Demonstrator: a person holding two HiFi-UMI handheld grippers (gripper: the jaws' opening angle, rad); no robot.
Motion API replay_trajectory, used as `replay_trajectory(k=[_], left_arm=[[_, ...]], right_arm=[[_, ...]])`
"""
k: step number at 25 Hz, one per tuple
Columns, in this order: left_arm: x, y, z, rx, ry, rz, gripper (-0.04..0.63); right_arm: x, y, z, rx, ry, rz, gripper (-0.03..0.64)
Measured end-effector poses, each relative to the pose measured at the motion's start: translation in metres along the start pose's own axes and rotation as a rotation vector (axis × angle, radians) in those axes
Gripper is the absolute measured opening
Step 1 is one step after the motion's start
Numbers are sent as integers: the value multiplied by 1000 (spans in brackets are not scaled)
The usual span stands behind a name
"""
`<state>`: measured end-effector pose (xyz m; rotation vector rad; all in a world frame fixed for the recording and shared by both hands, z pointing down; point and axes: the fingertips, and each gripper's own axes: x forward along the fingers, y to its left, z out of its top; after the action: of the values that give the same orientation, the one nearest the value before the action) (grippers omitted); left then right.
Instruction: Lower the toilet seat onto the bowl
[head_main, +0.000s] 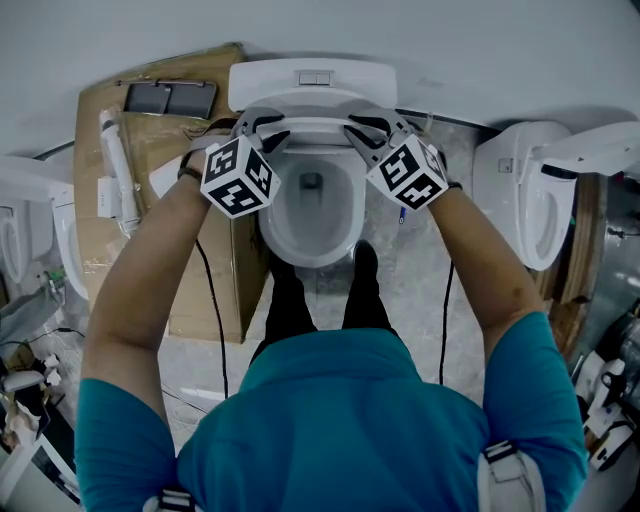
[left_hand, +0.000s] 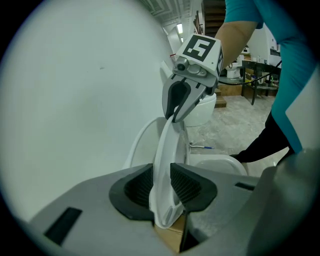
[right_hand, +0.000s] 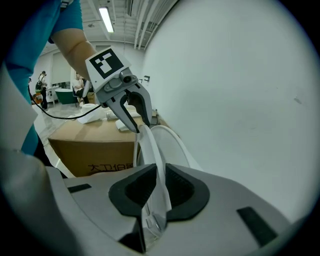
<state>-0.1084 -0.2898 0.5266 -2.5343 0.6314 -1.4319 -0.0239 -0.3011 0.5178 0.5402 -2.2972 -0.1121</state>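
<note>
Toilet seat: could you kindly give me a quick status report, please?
Jaws of left gripper and right gripper clamped on toilet seat's edges. Seat upright, not yet lowered. Nothing over bowl.

The toilet bowl (head_main: 313, 257) lies straight before me, its tank (head_main: 312, 80) at the far end against the wall. The seat (head_main: 312, 125) stands upright between bowl and tank. My left gripper (head_main: 264, 130) has its jaws pressed on the seat's left edge, and my right gripper (head_main: 368, 130) has its jaws pressed on the right edge, the bowl between them. Left of the bowl, touching it, lies a cardboard box (head_main: 100, 260). A second toilet (head_main: 530, 200) stands well apart on the right. My shoes (head_main: 365, 262) rest on the floor at the bowl's near rim.
</note>
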Motion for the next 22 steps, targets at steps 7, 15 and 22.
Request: replay_trajectory(k=[7,15,22], left_arm=[[1,-14,3,24,6,-66,107],[-7,-30,6,59,3,-116,53],[-14,-53,4,104,8,-163,48]], right_arm=[[-6,16,-2,-30,9,59,52],[-15,35,-4,-61,16,100,51],[-22,56,-9,-76,16,145,49]])
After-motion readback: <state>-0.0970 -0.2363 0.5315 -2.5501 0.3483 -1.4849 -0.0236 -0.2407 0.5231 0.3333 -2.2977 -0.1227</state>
